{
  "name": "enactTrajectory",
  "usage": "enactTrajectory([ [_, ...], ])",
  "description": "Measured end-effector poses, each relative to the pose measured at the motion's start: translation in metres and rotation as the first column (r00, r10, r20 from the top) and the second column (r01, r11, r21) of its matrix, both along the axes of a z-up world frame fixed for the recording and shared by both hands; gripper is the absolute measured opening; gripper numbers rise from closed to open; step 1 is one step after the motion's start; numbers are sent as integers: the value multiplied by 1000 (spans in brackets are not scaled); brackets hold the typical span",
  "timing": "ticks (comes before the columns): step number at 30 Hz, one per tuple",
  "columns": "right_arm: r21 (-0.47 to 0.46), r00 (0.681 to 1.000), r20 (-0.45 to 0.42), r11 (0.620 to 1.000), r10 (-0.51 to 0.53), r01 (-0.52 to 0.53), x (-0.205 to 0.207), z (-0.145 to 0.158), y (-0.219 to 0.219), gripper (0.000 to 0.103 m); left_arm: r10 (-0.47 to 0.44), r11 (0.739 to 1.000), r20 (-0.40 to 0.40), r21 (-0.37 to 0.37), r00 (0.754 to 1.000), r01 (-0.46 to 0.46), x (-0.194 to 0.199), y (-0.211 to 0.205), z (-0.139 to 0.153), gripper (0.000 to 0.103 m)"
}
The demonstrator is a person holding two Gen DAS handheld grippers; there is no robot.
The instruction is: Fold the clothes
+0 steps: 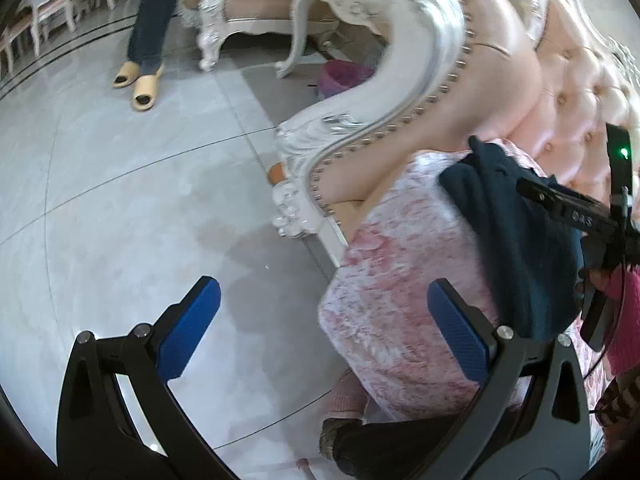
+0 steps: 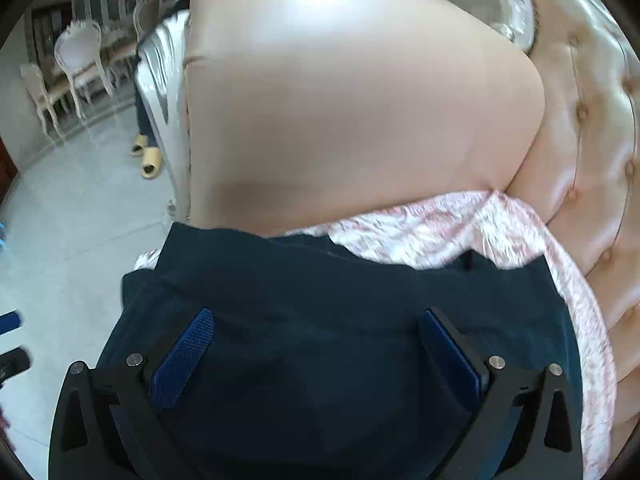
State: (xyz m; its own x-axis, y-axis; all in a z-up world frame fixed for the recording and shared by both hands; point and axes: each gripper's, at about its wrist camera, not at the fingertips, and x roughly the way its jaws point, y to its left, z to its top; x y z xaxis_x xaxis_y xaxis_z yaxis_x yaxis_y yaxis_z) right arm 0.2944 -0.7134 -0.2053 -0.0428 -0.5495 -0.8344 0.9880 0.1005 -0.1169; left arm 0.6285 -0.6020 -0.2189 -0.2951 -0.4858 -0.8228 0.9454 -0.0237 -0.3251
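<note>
A dark teal garment (image 2: pixel 320 292) lies bunched on the sofa seat, which has a pink-and-white patterned cover (image 2: pixel 440 232). My right gripper (image 2: pixel 320 344) is open just above the garment, its blue pads spread wide with cloth beneath them. In the left wrist view the same garment (image 1: pixel 516 248) sits at the right, with the right gripper's black body (image 1: pixel 576 208) over it. My left gripper (image 1: pixel 324 316) is open and holds nothing. One of its pads is over the floor and the other over the front corner of the seat cover (image 1: pixel 400 300), left of the garment.
The sofa's padded armrest (image 2: pixel 340 100) rises right behind the garment, with the tufted backrest (image 1: pixel 580 92) to the right. A seated person's legs in yellow slippers (image 1: pixel 140 80), an ornate side table (image 1: pixel 312 20) and dining chairs (image 2: pixel 76 64) stand across the tiled floor (image 1: pixel 120 200).
</note>
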Motion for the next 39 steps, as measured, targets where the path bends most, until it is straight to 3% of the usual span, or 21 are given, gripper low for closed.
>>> enactTrajectory([
  [3, 22, 998, -40, 999, 43, -42, 12, -3, -5, 103, -47, 999, -10, -12, 999, 47, -18, -5, 5, 103],
  [8, -70, 993, -100, 995, 59, -66, 13, 14, 6, 103, -140, 989, -40, -54, 989, 138, -61, -21, 23, 103],
  [10, -27, 987, -122, 994, 103, -107, 13, -1, -6, 103, -188, 979, -65, -93, 980, 182, -90, -35, 37, 103],
  [12, -2, 991, -52, 992, 124, -124, 8, -2, -13, 103, -235, 966, -75, -124, 969, 225, -119, -51, 47, 103],
  [15, -7, 987, -20, 987, 160, -160, -13, 2, -16, 103, -300, 947, -85, -144, 950, 287, -161, -76, 51, 103],
  [18, 36, 972, 40, 972, 232, -233, -36, -5, -32, 103, -317, 943, -85, -134, 945, 305, -189, -100, 43, 103],
  [19, 45, 966, 101, 968, 240, -245, -44, -5, -35, 103, -309, 948, -91, -114, 947, 299, -194, -108, 40, 103],
  [20, 48, 957, 161, 966, 243, -253, -44, 0, -32, 103, -299, 951, -108, -109, 948, 288, -195, -111, 42, 103],
  [22, 9, 904, 332, 958, 269, -288, -61, 8, -25, 103, -286, 954, -124, -126, 950, 271, -194, -111, 51, 103],
  [25, -117, 861, 437, 965, 261, -233, -93, 30, -10, 103, -283, 947, -97, -186, 954, 262, -197, -104, 72, 103],
  [27, -153, 900, 393, 979, 186, -135, -116, 36, -9, 103, -288, 941, -75, -208, 955, 268, -203, -102, 81, 103],
  [28, -153, 921, 365, 985, 135, -84, -126, 36, -11, 103, -304, 939, -65, -185, 950, 288, -215, -106, 76, 103],
  [31, -30, 952, 304, 999, 31, -23, -145, 5, -30, 103, -324, 944, -62, -93, 944, 318, -236, -116, 46, 103],
  [33, 21, 973, 230, 999, 34, -40, -147, -10, -31, 103, -341, 938, 9, -65, 940, 341, -247, -116, 30, 103],
  [36, -16, 962, 262, 997, 79, -77, -156, -9, -28, 103, -357, 929, 92, -71, 930, 363, -255, -111, 28, 103],
  [39, -51, 955, 290, 998, 60, -47, -159, 3, -21, 103, -342, 936, 72, -59, 937, 346, -252, -114, 34, 103],
])
